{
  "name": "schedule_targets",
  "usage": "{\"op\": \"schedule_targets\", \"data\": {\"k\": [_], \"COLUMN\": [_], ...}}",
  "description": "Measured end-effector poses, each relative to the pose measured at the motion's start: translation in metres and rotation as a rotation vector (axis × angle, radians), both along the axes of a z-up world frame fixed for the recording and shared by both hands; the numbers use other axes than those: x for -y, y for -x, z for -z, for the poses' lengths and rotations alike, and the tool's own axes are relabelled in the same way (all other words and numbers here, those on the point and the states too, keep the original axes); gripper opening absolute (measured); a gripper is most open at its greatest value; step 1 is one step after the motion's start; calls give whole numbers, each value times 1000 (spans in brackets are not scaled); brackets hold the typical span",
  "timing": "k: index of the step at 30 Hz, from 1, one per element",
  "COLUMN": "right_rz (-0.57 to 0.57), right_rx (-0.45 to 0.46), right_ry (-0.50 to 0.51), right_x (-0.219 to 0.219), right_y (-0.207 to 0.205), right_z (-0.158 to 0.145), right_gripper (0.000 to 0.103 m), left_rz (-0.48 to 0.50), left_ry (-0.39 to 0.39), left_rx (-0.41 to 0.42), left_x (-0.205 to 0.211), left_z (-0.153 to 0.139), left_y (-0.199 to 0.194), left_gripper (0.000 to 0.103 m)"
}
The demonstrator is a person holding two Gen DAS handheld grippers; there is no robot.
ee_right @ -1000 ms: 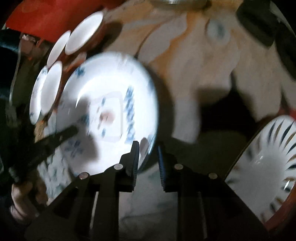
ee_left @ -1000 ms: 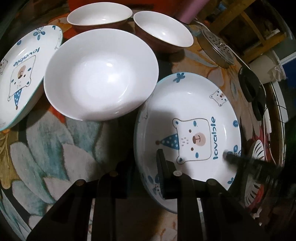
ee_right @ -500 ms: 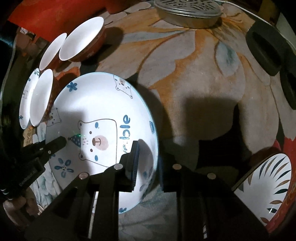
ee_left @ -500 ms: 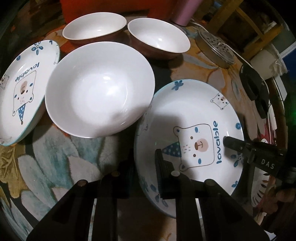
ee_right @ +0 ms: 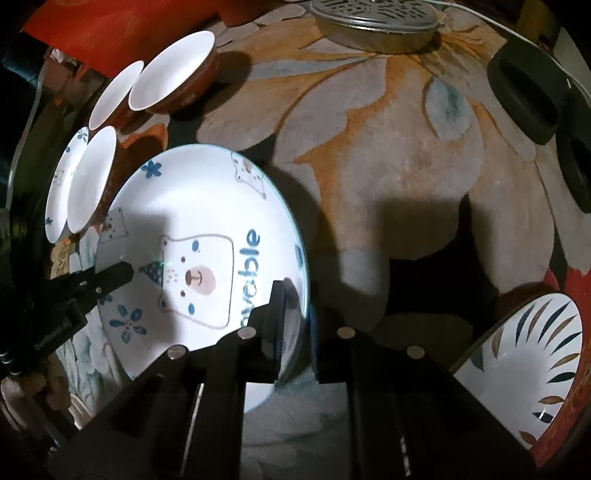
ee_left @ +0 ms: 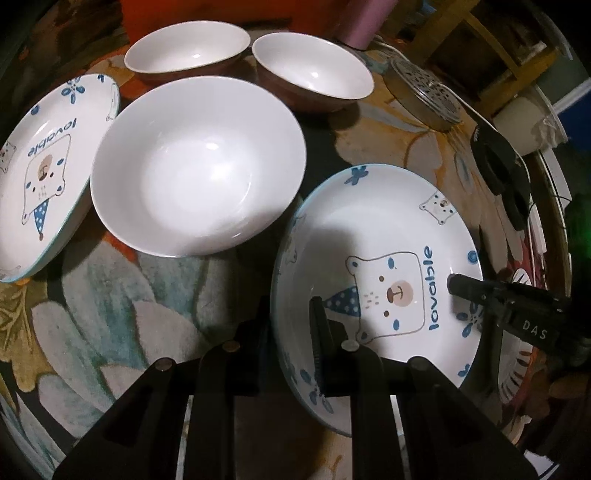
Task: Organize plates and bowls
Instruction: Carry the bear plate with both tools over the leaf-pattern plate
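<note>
A white bear plate (ee_left: 388,236) printed "lovable" lies on the flowered tablecloth (ee_left: 110,314). My left gripper (ee_left: 290,314) is shut on its near-left rim, one finger inside the plate and one outside. My right gripper (ee_right: 295,306) is shut on the opposite rim, and shows in the left wrist view as a black arm (ee_left: 517,314). The same plate (ee_right: 192,206) fills the left half of the right wrist view, where the left gripper's fingers (ee_right: 103,280) reach in from the left. A second bear plate (ee_left: 40,166) sits at the far left beside a large white bowl (ee_left: 199,166).
Two brown bowls with white insides (ee_left: 188,48) (ee_left: 314,66) stand behind the large bowl. A metal perforated lid (ee_left: 424,92) and black ring-shaped objects (ee_left: 498,162) lie at the right. A leaf-patterned bowl (ee_right: 524,369) sits right of my right gripper. A pink cup (ee_left: 364,22) stands at the back.
My right gripper swung in and closed its jaws on the bear plate's rim. The left gripper kept its grip on the other rim.
</note>
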State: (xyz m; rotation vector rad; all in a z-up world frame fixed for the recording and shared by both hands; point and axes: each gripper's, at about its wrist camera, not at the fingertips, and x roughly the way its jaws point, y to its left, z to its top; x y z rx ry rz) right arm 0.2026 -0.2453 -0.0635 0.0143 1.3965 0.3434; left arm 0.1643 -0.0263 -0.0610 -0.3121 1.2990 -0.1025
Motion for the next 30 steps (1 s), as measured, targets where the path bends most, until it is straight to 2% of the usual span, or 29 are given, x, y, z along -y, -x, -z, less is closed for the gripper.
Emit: {"op": "schedule_targets", "data": {"k": [3,7,8,11,16,22,30], "right_rz": [5,-4,-3,30,17,29,109], "right_rx": [27,38,36,31,38,29,34], "right_ry": [8,26,17,-41,-36,-40,-33], "right_x": [-9,-23,-24,-12,-10,4,40], "right_y": [-4,-5,-7,-8,-5,11,37], "right_z": [3,5,5,5,-4,-19,-35], "right_gripper": [21,23,20,15,14,14,14], "left_rz": [-10,-3,7,31,25,71,151], "left_ry": [22,35,40,9,16,21,48], "left_rx": [-3,7,13,24,13,35,68], "left_x": [-4,-4,-2,2,0,9,43], "left_z": [4,5,3,1,-1,-13,-34], "left_y": [0,-1,-1,1,7,19,25], "left_gripper": [26,25,21,20,20,20,20]}}
